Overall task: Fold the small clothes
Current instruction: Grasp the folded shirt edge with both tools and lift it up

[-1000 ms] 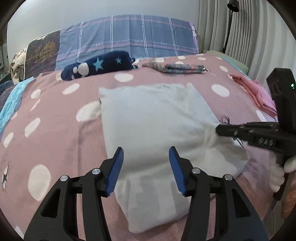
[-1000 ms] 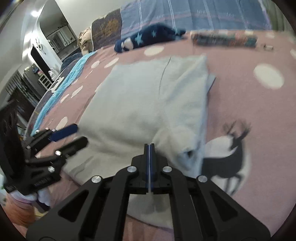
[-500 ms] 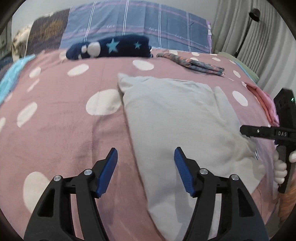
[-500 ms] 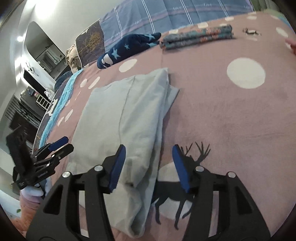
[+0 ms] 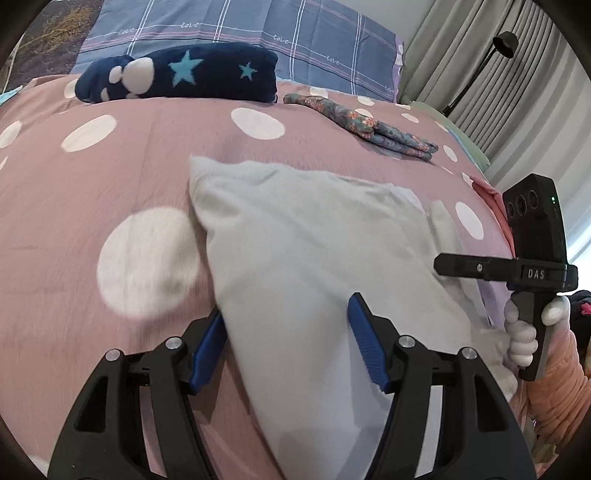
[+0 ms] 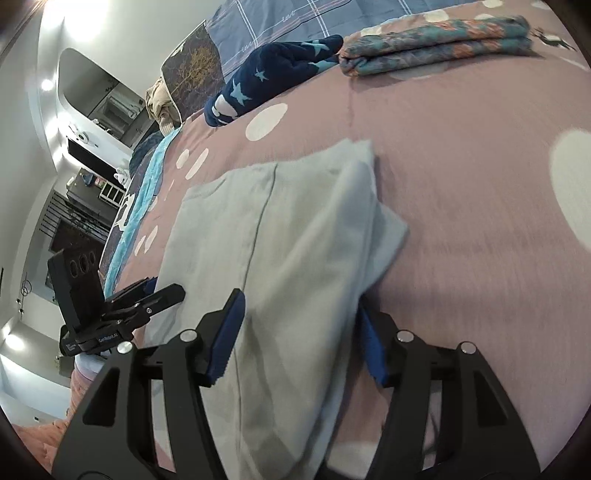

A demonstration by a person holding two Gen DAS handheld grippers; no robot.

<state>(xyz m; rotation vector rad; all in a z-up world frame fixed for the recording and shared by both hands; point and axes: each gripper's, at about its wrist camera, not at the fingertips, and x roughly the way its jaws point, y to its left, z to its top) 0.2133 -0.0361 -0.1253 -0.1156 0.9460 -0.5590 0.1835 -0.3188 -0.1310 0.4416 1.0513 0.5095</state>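
— Across the middle of the pink dotted bed (image 5: 110,177), what am I looking at?

— The pale grey garment (image 5: 314,258), lying flat in a long folded rectangle, its doubled layers showing along the right edge in the right wrist view.

— And the grippers?

— Both stand apart now. The left gripper (image 5: 286,347) straddles the garment's near left edge, one blue finger just outside the cloth. The right gripper (image 6: 299,338) straddles the near right edge, jaws wide, cloth between them but not clamped.

— What changed?

— A second ago the right gripper was pinched together on a bunched bit of cloth by the right edge; half a second ago it had let go and opened. Since then both have dropped lower and closer over the near end (the left one was off over bare bed a moment back).

— Meaning?

— I'd judge the sideways fold is laid, and both are lining up on the near corners for the next fold, likely near end toward far. The floral bundle (image 5: 373,129) and navy star bundle (image 5: 184,75) lie folded well beyond, near the pillow (image 5: 295,33).
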